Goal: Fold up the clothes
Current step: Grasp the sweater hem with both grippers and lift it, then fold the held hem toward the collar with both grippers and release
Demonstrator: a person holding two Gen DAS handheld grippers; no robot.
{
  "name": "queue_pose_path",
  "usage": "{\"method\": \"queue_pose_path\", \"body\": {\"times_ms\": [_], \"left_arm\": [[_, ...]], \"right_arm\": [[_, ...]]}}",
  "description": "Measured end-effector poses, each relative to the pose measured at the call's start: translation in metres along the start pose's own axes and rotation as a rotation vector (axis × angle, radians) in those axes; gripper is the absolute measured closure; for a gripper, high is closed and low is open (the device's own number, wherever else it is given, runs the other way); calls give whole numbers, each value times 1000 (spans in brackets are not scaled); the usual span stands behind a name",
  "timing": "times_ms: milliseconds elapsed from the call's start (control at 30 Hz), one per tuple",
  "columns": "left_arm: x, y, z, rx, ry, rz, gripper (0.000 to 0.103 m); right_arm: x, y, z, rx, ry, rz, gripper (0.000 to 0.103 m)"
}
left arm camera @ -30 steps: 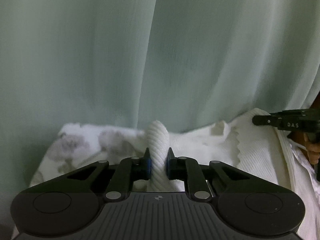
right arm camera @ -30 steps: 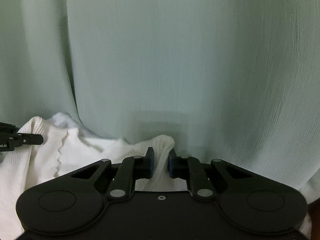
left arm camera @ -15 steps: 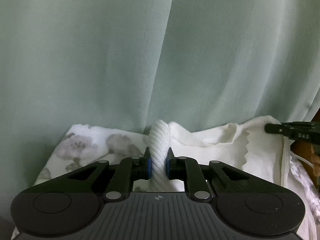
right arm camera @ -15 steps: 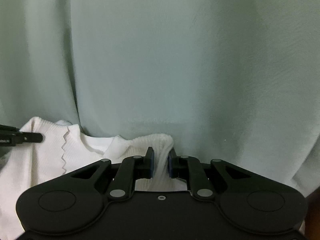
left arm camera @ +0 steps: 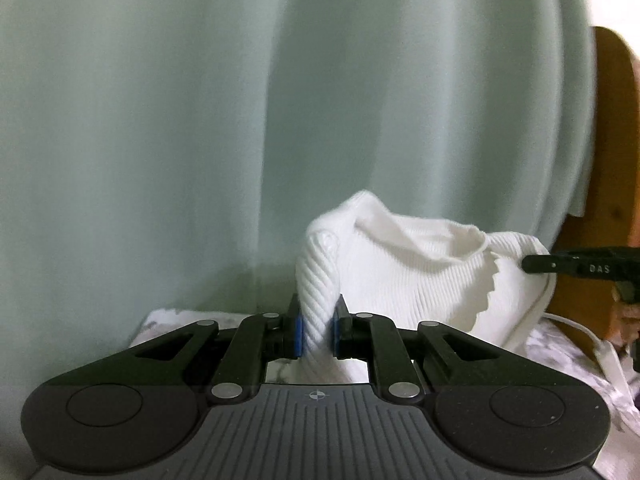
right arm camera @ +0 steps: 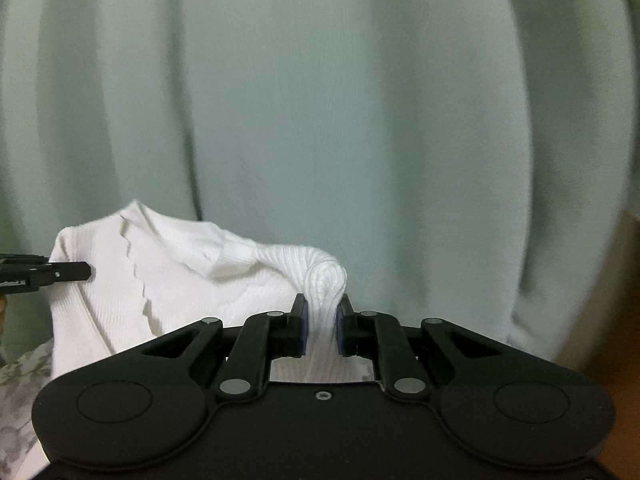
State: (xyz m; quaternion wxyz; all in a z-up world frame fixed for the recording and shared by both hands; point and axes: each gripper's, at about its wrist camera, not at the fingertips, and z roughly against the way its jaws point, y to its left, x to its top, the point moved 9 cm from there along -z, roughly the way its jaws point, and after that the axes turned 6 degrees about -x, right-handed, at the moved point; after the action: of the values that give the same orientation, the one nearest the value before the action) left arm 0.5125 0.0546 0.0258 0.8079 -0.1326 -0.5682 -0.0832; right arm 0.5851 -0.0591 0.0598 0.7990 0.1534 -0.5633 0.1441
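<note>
A white ribbed knit top [left arm camera: 420, 276] hangs stretched between the two grippers, lifted in front of a pale green curtain [left arm camera: 160, 120]. The left gripper [left arm camera: 317, 334] is clamped on a twisted roll of the knit at one end, the blue pads pressed into the fabric on both sides. The right gripper [right arm camera: 323, 330] is clamped on a bunched fold at the other end, its pads likewise squeezing the cloth. Between the two holds the top sags a little, and a scalloped edge [right arm camera: 138, 276] runs down its front. Under the top lies a white cloth with a grey flower print [right arm camera: 20, 392], most likely a bed sheet, though little of it shows. A brown wooden board [left arm camera: 616, 160] stands to the right of the top past the curtain's edge, and a white cord [left arm camera: 600, 348] trails on the print below it.
</note>
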Motion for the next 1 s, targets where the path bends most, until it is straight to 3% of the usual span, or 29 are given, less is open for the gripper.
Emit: {"method": "queue_pose_path", "body": {"times_ms": [300,667,1000], "left_arm": [[-36,-50,75,-51,-40,-55,92],[-84,-94,144,-108,9,-32,92],[-119,-144,187,-154,38,-143,92]], "right_arm": [[-30,-15,83,11,-34,-27,89],[-83,-30,171,36,-63,-103,89],[-146,-20,190,43,-64,-172,89]]}}
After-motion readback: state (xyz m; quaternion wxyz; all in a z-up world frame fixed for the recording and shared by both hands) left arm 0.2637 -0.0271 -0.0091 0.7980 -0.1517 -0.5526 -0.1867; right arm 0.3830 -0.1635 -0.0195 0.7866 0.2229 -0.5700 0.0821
